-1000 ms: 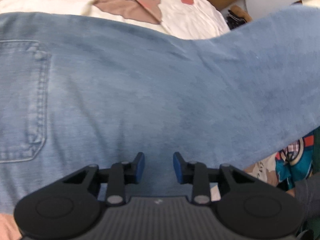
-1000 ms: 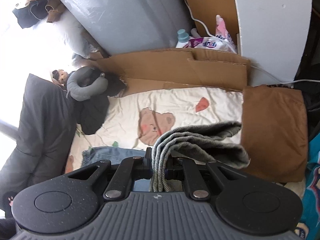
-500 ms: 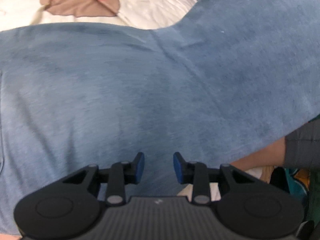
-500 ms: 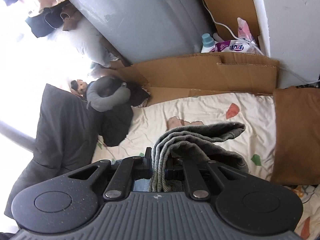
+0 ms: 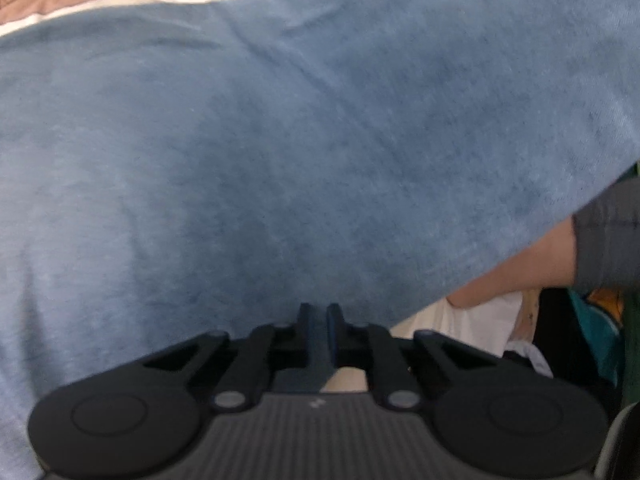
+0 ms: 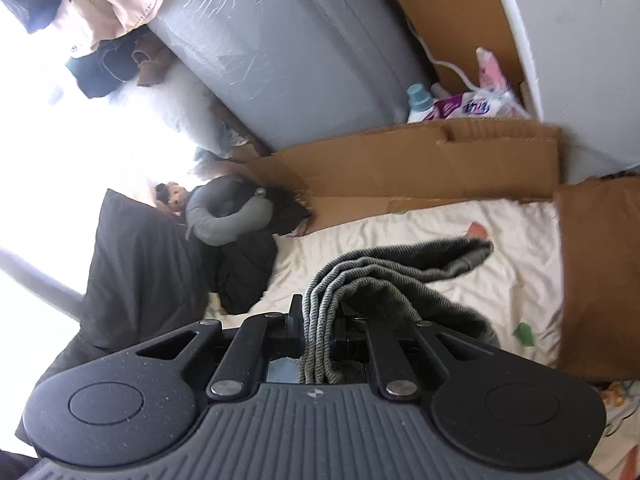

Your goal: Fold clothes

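Left wrist: left tongs [image 5: 319, 314] just closed, pinching jeans [image 5: 280, 140]; right wrist: right tongs [image 6: 318, 320] clamp grey knit [image 6: 380, 276]

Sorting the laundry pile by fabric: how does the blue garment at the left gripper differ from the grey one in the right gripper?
The blue garment is smooth, denim-like cloth; the grey garment is ribbed knit. The blue one lies spread wide and fills the left wrist view; the grey one is bunched into several layers and droops over the bedsheet. Shared: each is pinched, the blue at its near edge by the left gripper, whose fingers have just been closing, the grey by the right gripper.
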The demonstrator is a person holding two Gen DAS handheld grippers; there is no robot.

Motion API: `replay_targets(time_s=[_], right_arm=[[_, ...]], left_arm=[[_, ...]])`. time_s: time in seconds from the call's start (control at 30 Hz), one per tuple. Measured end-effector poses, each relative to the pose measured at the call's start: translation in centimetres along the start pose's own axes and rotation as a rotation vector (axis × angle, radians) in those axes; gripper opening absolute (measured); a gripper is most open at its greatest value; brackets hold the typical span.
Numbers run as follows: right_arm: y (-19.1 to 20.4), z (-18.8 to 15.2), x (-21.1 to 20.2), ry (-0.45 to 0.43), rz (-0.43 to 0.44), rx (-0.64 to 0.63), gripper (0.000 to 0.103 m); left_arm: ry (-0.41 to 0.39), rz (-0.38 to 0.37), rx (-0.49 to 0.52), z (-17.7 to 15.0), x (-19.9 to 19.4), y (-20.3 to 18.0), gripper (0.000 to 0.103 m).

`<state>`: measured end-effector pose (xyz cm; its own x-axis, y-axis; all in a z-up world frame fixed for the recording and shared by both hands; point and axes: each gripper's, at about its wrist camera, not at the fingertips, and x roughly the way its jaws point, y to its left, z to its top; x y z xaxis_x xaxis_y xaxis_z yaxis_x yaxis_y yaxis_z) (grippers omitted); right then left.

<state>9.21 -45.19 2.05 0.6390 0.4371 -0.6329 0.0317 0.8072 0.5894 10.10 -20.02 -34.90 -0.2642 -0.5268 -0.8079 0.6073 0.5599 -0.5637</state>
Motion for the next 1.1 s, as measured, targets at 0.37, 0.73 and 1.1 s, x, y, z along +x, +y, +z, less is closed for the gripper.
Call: replay_targets(time_s=[0.37,0.73,1.1], right_arm=[[1.0,-1.1,0.8,0.047,0.046,-0.012,0.01],[1.7,-0.9,0.3,0.041,0.085,-0.023,0.01],[2.0,-0.5,-0.7,-0.002,0.123,-0.024,0.01]], left_arm=[[-0.079,0.039,-0.04,4.6,0.5,1.5,0.003],[-0.202,0.102,-0.058,10.6,-1.1,3.9,0.003],[-0.291,0.195,-0.163,15.1,-2.7,7.4,0.001]])
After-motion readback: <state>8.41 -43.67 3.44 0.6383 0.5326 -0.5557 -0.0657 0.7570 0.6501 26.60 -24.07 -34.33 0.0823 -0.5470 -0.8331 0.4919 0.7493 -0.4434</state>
